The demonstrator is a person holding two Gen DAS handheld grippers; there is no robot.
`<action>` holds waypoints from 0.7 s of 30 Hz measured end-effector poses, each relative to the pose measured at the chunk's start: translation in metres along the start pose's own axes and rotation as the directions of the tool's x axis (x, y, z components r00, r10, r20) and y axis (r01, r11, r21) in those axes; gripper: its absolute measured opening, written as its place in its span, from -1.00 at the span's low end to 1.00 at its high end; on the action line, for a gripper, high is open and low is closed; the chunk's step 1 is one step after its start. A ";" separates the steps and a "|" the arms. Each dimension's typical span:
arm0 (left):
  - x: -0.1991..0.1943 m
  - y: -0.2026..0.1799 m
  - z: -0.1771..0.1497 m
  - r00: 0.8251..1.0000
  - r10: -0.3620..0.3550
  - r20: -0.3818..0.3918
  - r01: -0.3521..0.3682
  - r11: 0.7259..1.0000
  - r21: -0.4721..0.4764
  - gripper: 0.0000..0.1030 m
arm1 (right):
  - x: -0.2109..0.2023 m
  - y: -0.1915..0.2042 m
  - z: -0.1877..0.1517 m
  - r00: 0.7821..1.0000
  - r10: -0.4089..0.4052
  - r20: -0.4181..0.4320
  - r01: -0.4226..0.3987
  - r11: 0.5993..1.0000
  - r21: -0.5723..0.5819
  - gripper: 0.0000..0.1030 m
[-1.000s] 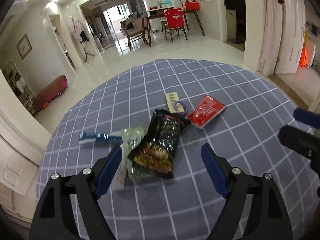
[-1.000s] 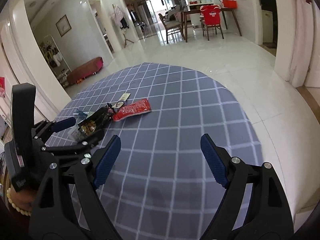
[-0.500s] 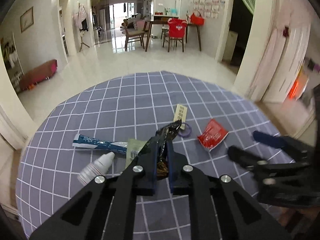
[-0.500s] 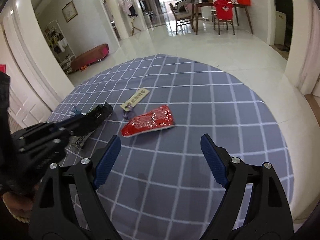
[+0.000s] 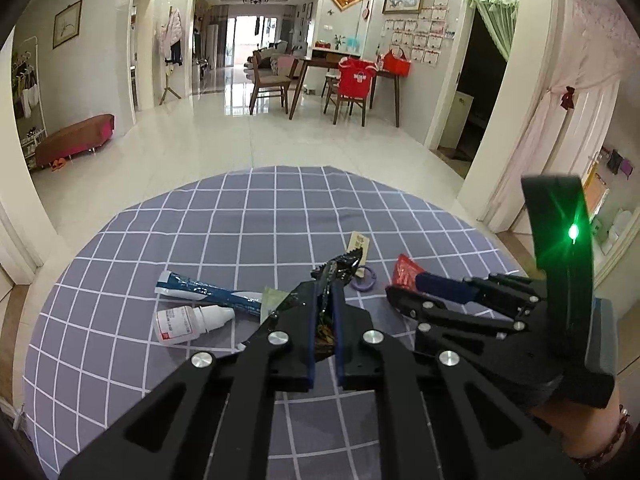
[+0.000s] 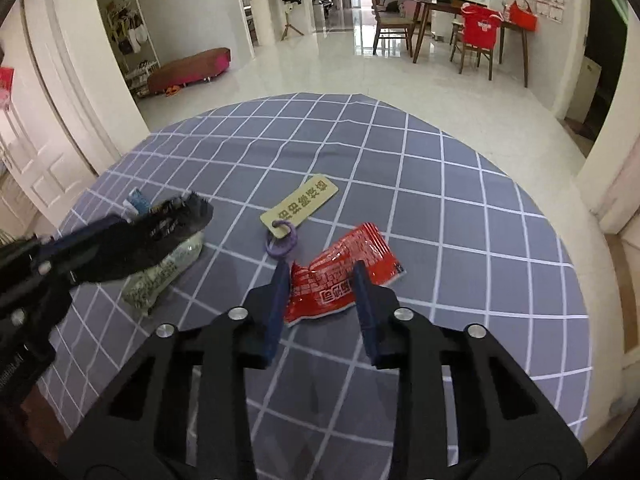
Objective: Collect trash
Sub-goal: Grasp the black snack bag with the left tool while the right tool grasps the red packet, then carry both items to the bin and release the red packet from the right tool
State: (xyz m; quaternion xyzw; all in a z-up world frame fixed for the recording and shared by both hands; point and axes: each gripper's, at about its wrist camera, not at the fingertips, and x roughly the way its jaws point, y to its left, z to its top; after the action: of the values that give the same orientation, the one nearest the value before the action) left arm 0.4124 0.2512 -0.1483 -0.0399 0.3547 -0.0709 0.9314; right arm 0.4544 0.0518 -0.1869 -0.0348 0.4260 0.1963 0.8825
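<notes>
My left gripper (image 5: 330, 284) is shut on a black snack wrapper (image 5: 344, 262) and holds it above the round checked table (image 5: 248, 216). The right wrist view shows that wrapper (image 6: 168, 224) hanging over a pale green wrapper (image 6: 164, 272). A red packet (image 6: 372, 252) lies flat on the cloth. My right gripper (image 6: 320, 266) is down at it with its jaws closing. The packet's near end lies between the blue pads and runs on under the right finger. In the left wrist view the right gripper (image 5: 402, 286) reaches the red packet (image 5: 406, 270) from the right.
A blue toothpaste tube (image 5: 204, 292) and a small white bottle (image 5: 180, 322) lie left of the lifted wrapper. A tan tag with a purple ring (image 6: 304, 204) sits just beyond the red packet. The table edge curves round on every side.
My left gripper closed on the black wrapper and raised it, uncovering the white bottle. My right gripper travelled left to the red packet and its jaws narrowed around it.
</notes>
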 end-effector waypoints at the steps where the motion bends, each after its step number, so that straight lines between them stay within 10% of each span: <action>1: -0.005 -0.001 0.000 1.000 -0.006 0.006 0.006 1.000 -0.001 -0.88 | -0.003 -0.002 -0.003 1.000 0.006 0.001 -0.006 1.000 0.004 -0.51; 21: -0.074 -0.114 -0.010 0.992 -0.107 0.063 0.102 0.991 0.089 -0.90 | -0.164 -0.086 -0.094 0.961 0.134 0.243 -0.193 0.951 0.240 -0.57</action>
State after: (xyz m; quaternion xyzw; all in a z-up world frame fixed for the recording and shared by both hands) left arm 0.3394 0.1505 -0.0927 -0.0207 0.3168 -0.1334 0.9389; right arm 0.3259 -0.1003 -0.1302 0.1398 0.3475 0.2138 0.9022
